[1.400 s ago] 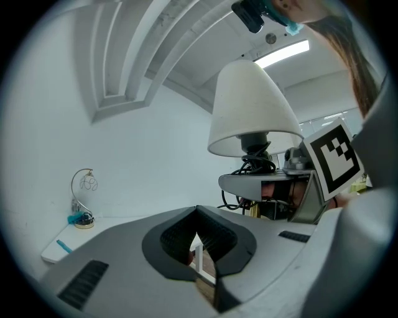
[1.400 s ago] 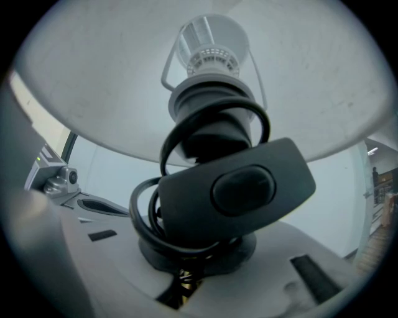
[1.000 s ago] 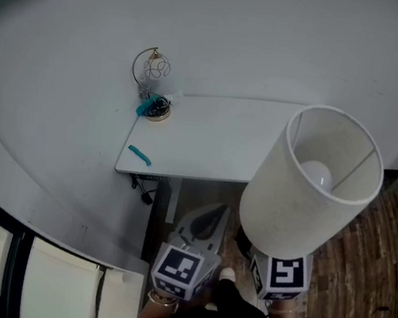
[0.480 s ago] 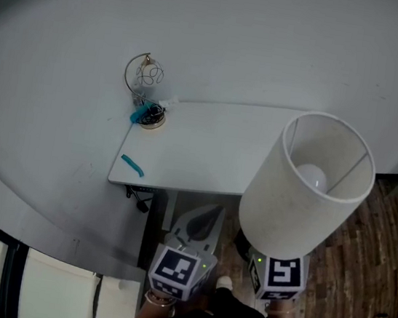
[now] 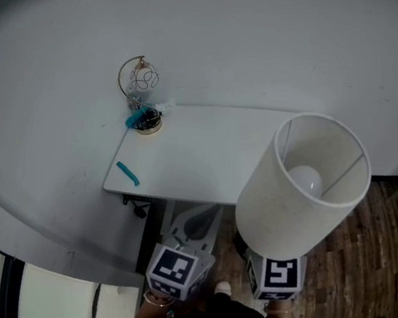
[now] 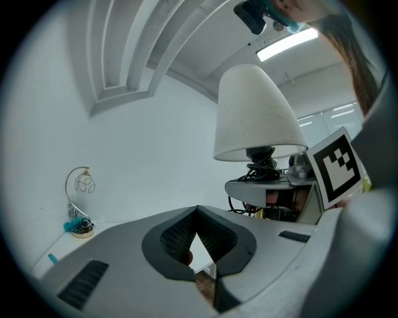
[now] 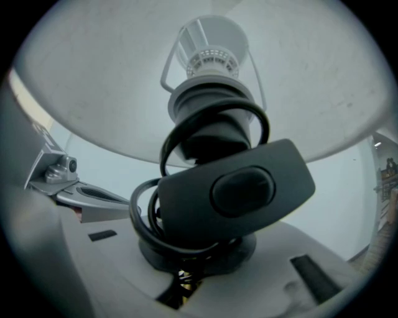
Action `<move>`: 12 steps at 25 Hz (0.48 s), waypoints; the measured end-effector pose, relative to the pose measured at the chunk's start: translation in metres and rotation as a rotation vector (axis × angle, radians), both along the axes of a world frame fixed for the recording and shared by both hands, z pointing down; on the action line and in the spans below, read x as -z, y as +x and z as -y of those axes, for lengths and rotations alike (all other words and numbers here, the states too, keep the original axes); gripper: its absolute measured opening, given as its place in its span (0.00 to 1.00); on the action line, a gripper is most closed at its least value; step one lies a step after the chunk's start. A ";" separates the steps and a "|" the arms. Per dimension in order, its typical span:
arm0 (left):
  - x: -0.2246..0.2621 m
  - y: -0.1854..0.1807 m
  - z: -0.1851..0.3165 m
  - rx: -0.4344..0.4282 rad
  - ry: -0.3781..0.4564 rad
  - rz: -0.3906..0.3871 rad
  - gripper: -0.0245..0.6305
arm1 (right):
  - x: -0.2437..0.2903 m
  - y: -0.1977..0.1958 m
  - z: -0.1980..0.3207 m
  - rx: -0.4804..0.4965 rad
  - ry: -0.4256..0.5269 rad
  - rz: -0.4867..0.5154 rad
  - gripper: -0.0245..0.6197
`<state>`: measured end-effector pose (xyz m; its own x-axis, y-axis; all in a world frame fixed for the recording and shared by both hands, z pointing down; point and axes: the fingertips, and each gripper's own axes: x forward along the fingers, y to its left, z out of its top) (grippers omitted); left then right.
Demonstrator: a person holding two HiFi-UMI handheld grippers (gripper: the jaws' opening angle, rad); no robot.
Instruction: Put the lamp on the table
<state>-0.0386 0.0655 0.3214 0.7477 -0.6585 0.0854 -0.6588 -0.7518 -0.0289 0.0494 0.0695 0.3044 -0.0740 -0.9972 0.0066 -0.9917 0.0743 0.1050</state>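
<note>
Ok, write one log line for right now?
right gripper: shut on white drum-shade lamp | left gripper: shut, empty | lamp: not yet on white table

Two tools are counted: the left tool [image 6: 198,233] and the right tool [image 7: 186,273]. One lamp [image 5: 301,187] is counted, with one bulb [image 5: 305,180] and one cord switch [image 7: 233,189]. One worktop [image 5: 198,162], one wire ornament [image 5: 140,84] and one loose teal strip [image 5: 126,173] are counted.

Office-like room: bare white wall [image 5: 238,35], white table [image 5: 199,155], wood-plank floor [image 5: 366,274], ceiling strip light [image 6: 292,43].
</note>
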 end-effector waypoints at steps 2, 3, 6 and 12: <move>-0.001 0.003 0.008 0.003 0.002 0.005 0.03 | 0.000 0.004 0.008 0.002 0.008 0.003 0.07; -0.002 0.004 0.013 0.005 0.003 0.008 0.03 | 0.000 0.006 0.012 0.001 0.011 0.005 0.07; -0.003 0.009 0.023 0.015 -0.001 0.009 0.03 | -0.003 0.012 0.023 0.006 0.013 0.016 0.07; -0.009 0.025 0.041 0.031 -0.008 0.008 0.03 | -0.006 0.027 0.044 0.021 -0.009 0.009 0.07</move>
